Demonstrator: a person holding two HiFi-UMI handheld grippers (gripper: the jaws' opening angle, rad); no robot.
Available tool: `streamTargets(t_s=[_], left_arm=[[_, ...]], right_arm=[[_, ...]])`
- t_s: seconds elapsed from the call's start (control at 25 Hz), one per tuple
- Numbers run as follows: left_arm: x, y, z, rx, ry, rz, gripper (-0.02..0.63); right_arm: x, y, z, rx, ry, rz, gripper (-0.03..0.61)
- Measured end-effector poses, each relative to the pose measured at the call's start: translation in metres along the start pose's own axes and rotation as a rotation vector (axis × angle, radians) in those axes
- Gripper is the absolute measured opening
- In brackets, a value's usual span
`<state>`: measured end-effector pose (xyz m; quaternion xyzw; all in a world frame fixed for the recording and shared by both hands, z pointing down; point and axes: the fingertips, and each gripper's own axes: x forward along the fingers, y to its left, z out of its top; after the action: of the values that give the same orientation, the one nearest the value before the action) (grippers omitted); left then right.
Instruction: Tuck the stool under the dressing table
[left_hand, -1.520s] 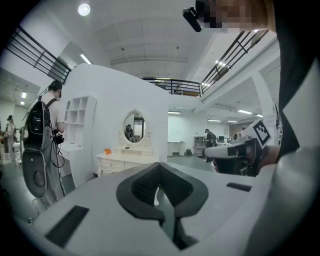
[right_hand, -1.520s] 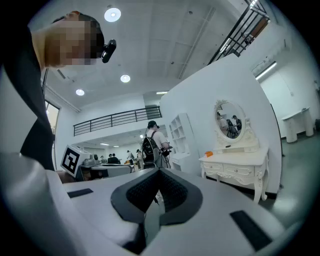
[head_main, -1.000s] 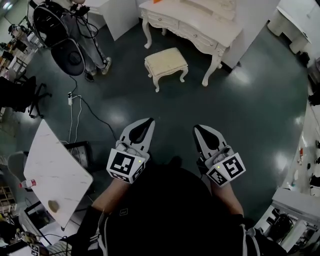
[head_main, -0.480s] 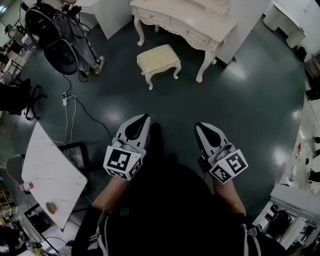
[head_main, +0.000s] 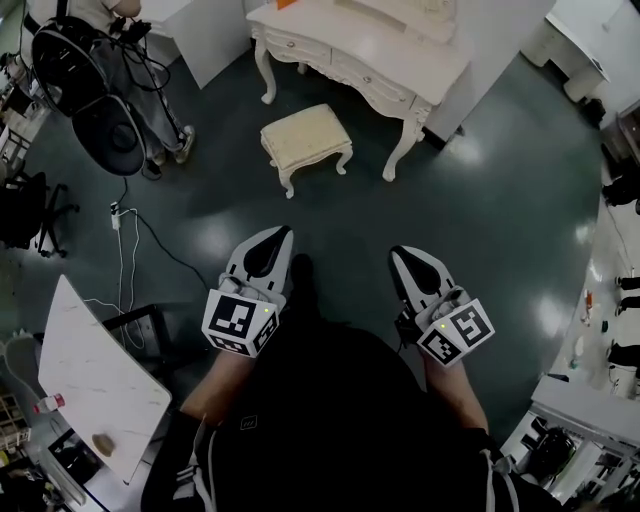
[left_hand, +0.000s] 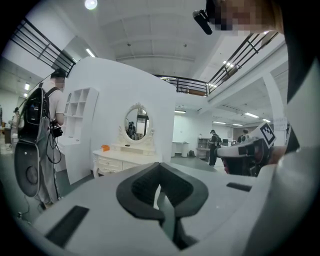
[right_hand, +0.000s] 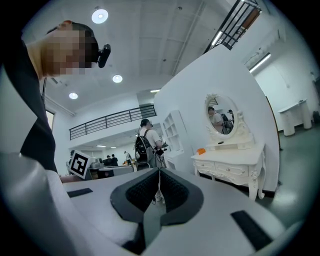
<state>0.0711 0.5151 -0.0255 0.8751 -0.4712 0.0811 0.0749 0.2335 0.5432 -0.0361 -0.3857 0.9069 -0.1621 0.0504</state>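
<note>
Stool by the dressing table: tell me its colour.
Cream-white all over. The stool shows best in the head view.

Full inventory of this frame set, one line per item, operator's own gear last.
stool: one, cream, on the floor in front of the dressing table, not under it
dressing table: one, white, top centre of the head view
oval mirror: one, white frame, on the dressing table
small item: one, orange, on the dressing table top; cannot tell what it is
bystander: one, with a black backpack, left of the dressing table
power strip: one, white, on the floor at left, cables attached
side table: one, white top, lower left
left gripper: one, white and grey, shut, empty
right gripper: one, white and grey, shut, empty
</note>
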Motion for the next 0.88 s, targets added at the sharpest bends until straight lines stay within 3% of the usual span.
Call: streamTargets(t_s=[0.24,0.88], left_arm=[[0.054,0.054,0.019,0.004,0.013,-0.013,0.005],[0.136,0.194,0.046,0.013,0.021,-0.019,0.005]], right_arm=[[0.067,-0.04,0.025,0.016,-0.017,-0.033,0.021],[0.243,-0.078,0.051,0.007,0.014,0.022,0.021]])
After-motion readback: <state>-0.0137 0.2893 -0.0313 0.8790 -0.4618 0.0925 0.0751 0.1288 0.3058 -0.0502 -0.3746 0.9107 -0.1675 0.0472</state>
